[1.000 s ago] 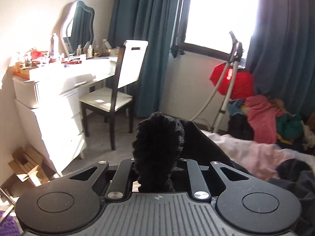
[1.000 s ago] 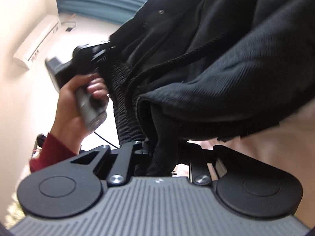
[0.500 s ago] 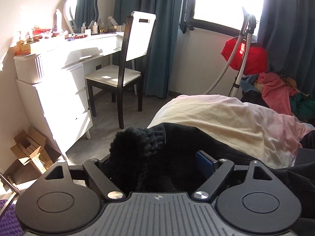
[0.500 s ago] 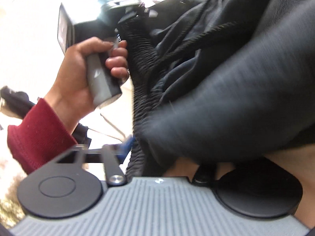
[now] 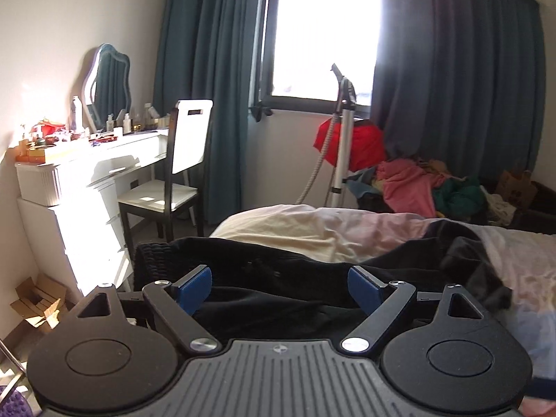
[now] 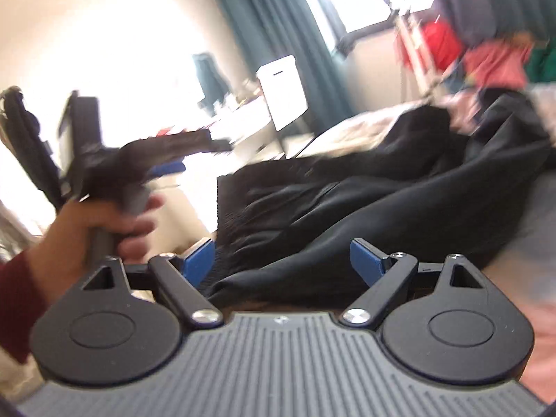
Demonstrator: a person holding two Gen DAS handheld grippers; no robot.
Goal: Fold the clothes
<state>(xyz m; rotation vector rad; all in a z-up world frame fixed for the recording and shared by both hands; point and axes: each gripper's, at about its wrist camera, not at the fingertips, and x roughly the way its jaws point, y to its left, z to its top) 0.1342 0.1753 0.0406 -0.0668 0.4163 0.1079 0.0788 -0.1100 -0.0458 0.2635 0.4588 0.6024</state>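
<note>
Both your tools, left tool (image 5: 279,286) and right tool (image 6: 281,259), just opened wide, dropping the black trousers (image 5: 278,274) onto the bed (image 5: 347,229) at lower centre, ready for folding.

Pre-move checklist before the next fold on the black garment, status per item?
1. Left hand-held gripper released: ok, jaws have just opened, blue pads wide apart, no cloth pinched.
2. Right hand-held gripper released: ok, jaws have just opened, the cloth lies between the pads unpressed.
3. Black ribbed-waistband garment resting on the pale pink bed cover: ok.
4. Garment flat for folding: not ok, it lies rumpled with deep creases.
5. Waistband edge reachable: ok, it shows near the left pad.
6. Far end of the garment laid out: cannot tell, right view is blurred.
</note>
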